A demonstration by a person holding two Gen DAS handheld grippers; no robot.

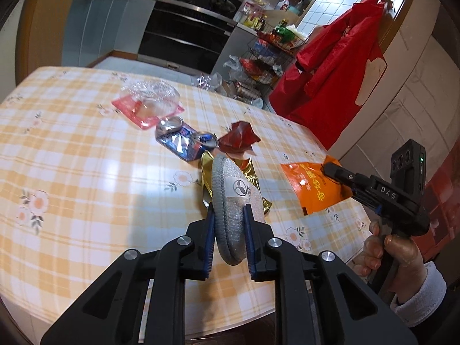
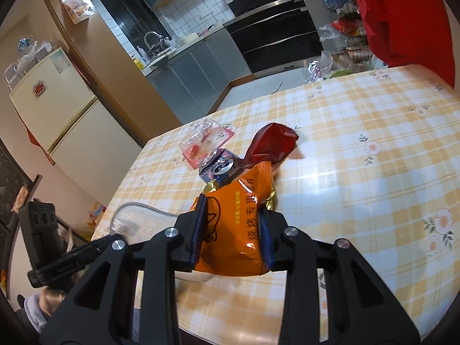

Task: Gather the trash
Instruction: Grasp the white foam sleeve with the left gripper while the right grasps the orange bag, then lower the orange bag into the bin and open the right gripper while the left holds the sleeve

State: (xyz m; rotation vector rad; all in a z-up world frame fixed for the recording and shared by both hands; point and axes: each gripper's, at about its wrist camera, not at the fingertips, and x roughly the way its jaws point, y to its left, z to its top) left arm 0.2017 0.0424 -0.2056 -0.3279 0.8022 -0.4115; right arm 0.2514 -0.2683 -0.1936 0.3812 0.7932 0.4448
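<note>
My left gripper is shut on a flat silver padded pouch with a round logo, held on edge above the checked tablecloth. Just beyond it lie a gold wrapper, a red wrapper, a crushed blue can and a clear plastic box on a pink base. My right gripper is shut on an orange snack bag, lifted off the table. The same can, red wrapper and clear box sit behind the bag. The left gripper shows blurred at lower left.
A red garment hangs at the right beside a wire rack of groceries. A black oven stands behind the table, and a cream fridge at the left. A person's hand grips the right handle near the table's edge.
</note>
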